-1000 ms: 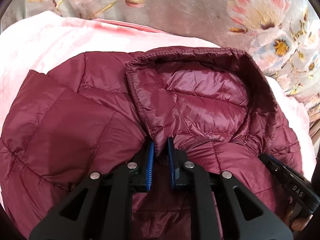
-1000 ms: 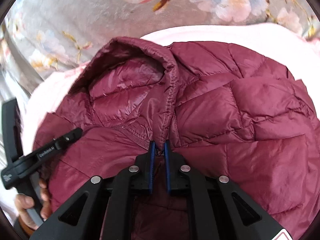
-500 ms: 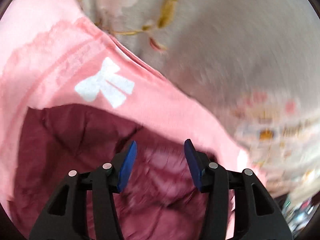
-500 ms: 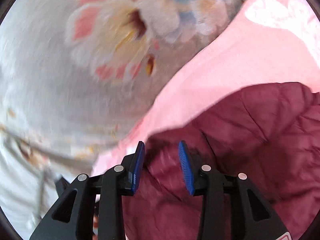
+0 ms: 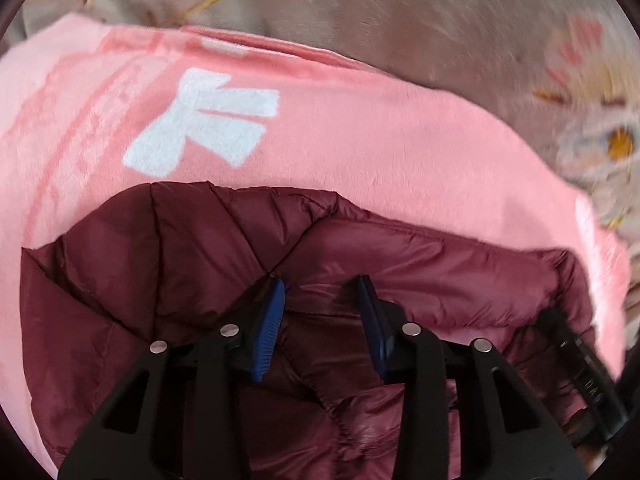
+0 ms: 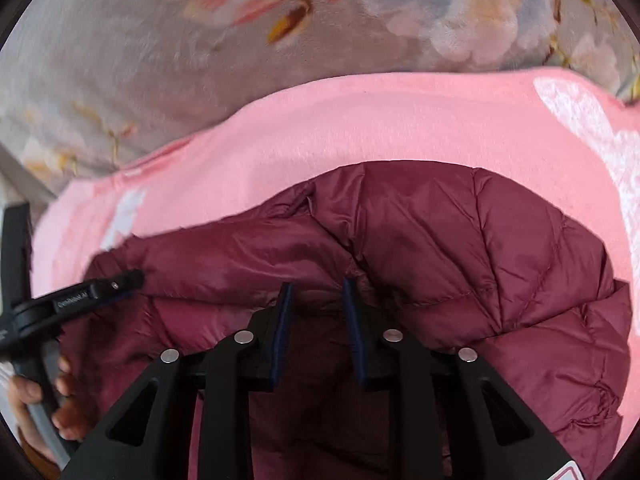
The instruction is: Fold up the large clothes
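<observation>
Both my left gripper [image 5: 320, 328] and right gripper [image 6: 316, 332] are spread, empty, over the jacket [image 5: 400, 256] on the blanket [image 5: 360, 140] ahead.

White lettering runs along the black plastic finger of the left gripper [image 6: 100, 290] in the right wrist view, too blurred to spell out. In the left wrist view, pale letters that look like "DAS", seen upside down and smeared, mark the black arm of the right gripper [image 5: 580, 368] at the frame's right edge. The pink fleece blanket [image 5: 360, 140] carries only a white bow print [image 5: 204, 120], no words.
</observation>
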The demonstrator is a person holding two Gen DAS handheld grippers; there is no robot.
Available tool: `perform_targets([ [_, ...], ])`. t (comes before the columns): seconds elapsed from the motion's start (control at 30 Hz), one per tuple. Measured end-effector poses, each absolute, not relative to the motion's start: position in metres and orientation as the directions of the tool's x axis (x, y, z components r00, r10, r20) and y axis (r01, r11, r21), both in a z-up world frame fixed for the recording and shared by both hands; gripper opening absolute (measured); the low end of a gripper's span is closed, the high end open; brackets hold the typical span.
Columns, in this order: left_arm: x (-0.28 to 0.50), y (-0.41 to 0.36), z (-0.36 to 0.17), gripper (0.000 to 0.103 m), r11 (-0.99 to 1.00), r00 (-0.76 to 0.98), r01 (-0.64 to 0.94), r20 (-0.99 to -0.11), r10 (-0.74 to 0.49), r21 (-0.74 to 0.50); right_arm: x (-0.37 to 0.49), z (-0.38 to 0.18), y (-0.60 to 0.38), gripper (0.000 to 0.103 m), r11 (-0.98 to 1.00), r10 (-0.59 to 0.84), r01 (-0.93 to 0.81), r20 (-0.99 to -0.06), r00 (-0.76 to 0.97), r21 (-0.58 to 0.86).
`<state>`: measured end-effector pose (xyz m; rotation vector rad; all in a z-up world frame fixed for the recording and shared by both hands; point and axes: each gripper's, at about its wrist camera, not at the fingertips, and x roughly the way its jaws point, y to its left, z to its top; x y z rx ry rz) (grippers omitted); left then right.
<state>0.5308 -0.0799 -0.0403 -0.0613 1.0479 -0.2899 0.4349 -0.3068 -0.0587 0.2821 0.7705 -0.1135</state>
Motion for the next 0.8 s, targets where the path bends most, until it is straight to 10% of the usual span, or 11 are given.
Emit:
perform_targets([
  [0.8, 0.502, -0.100, -0.055, 0.038, 0.973, 0.663, 0.230, -0.736, -0.138, 0.025, 0.438, -0.072, -0.286, 0.022, 0.977, -0.131, 0.209, -0.671, 0.730, 0.037],
])
